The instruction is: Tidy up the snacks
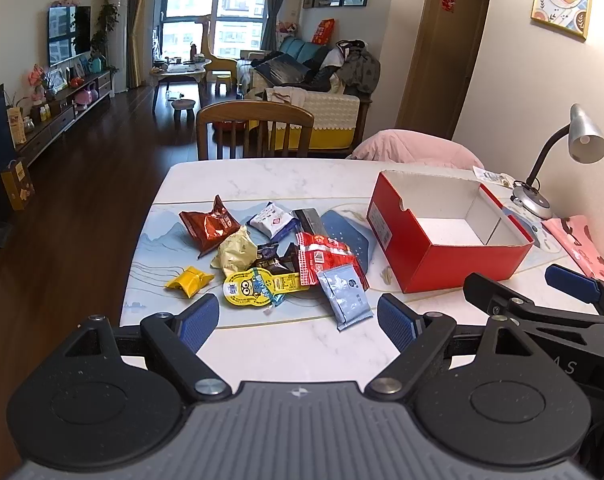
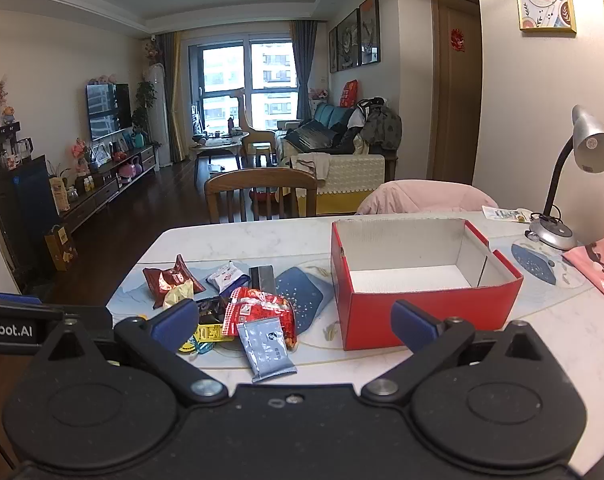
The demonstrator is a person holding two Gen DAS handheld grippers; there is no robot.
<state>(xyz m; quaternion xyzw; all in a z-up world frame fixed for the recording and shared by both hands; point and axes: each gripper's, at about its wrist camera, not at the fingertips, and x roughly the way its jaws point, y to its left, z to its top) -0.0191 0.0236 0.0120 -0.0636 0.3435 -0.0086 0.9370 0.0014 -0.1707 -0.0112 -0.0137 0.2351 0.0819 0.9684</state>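
Note:
A pile of snack packets lies on the white table [image 1: 302, 344]: a brown bag [image 1: 210, 224], a cream bag [image 1: 236, 254], a yellow wrapped piece [image 1: 190, 280], a yellow cartoon packet [image 1: 258, 288], a red packet [image 1: 322, 258] and a grey-blue sachet [image 1: 344, 296]. An open red box [image 1: 450, 232] with a bare white inside stands to their right. My left gripper [image 1: 298, 320] hovers open just short of the pile. My right gripper [image 2: 294, 326] is open too, in front of the grey-blue sachet [image 2: 268, 348] and the red box [image 2: 422, 276]; it also shows in the left wrist view [image 1: 542, 284].
A desk lamp [image 2: 574, 176] stands at the table's far right, next to a pink patterned packet [image 2: 600, 266]. A wooden chair [image 1: 256, 130] and a pink-draped chair [image 1: 414, 148] sit behind the table. A blue-patterned mat [image 1: 158, 240] lies under the snacks.

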